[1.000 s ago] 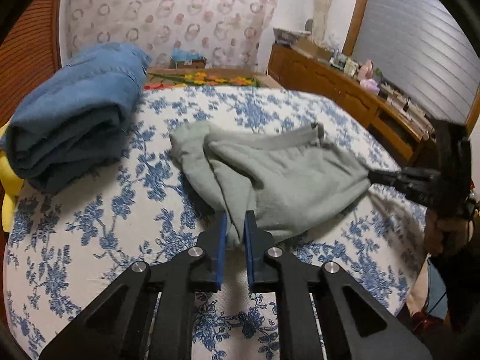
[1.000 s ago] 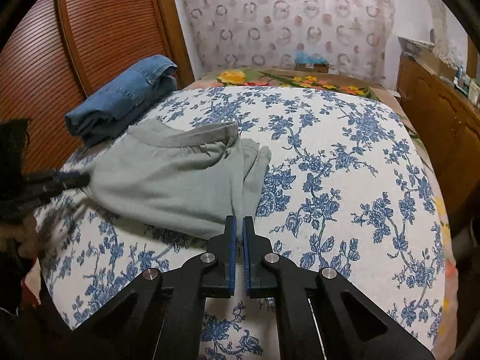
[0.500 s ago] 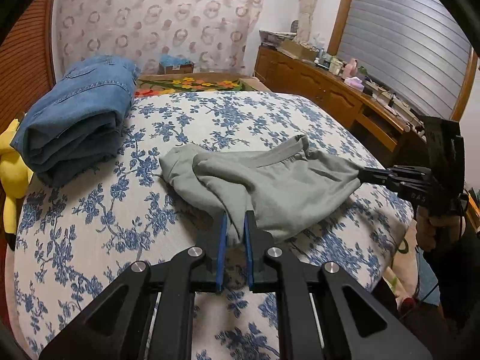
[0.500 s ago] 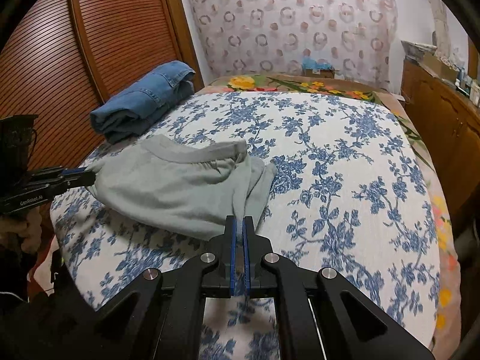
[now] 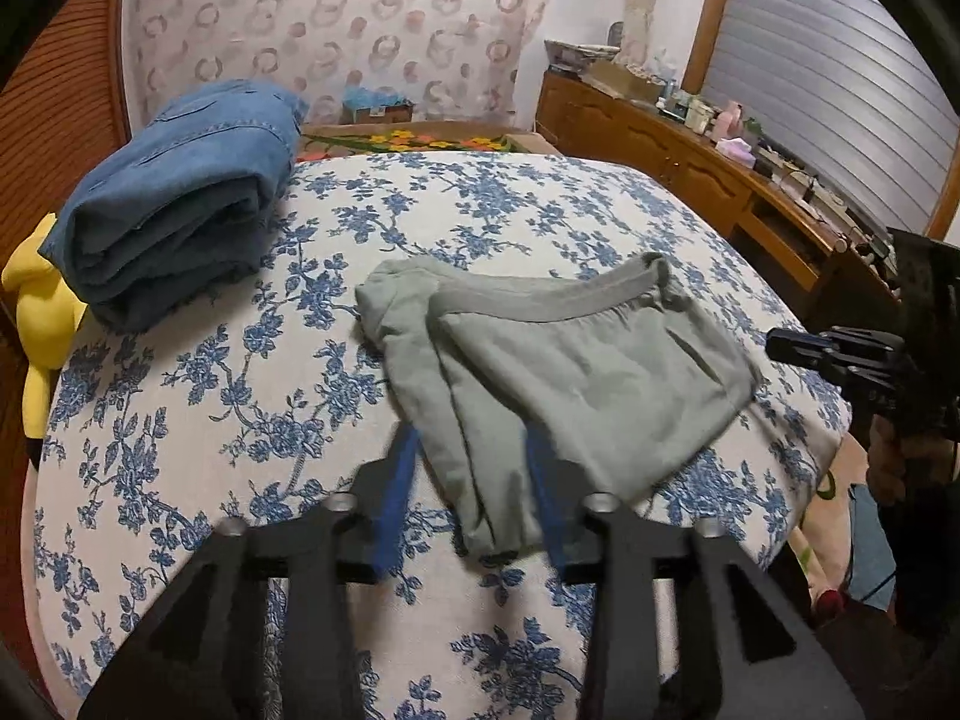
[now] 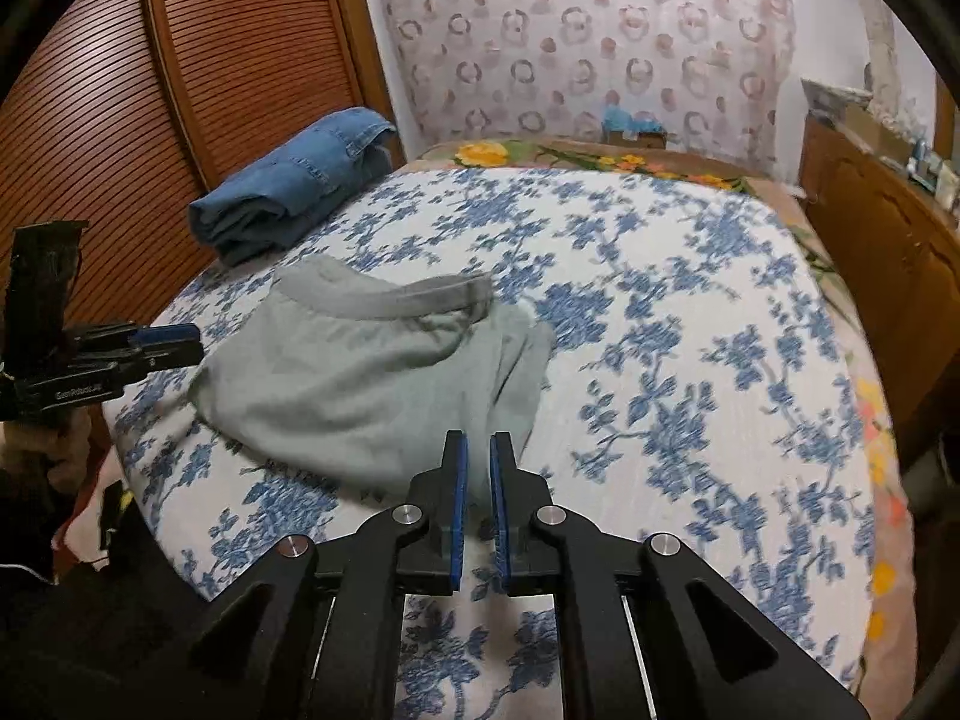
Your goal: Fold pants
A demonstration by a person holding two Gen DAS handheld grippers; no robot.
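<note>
Grey-green pants [image 5: 570, 372] lie folded in a compact bundle on the blue-flowered bedspread [image 5: 240, 420], waistband toward the far side. My left gripper [image 5: 474, 456] is open, its blue pads either side of the bundle's near corner, not gripping. In the right wrist view the pants [image 6: 372, 384] lie left of centre. My right gripper [image 6: 477, 468] has its jaws slightly apart at the bundle's near edge, with cloth seen between them but not pinched. Each gripper shows in the other's view, the right [image 5: 780, 348] and the left [image 6: 180, 342] just off the cloth.
Folded blue jeans [image 5: 174, 192] sit at the bed's far left by a yellow plush toy [image 5: 42, 312]. A wooden slatted door [image 6: 180, 90] stands left. A wooden dresser [image 5: 690, 156] with clutter runs along the right. A flowered blanket [image 6: 600, 156] lies at the bed's head.
Both grippers have let go of the grey pants and opened, the left wide. The bundle now rests on the bed and both grippers have drawn back a little.
</note>
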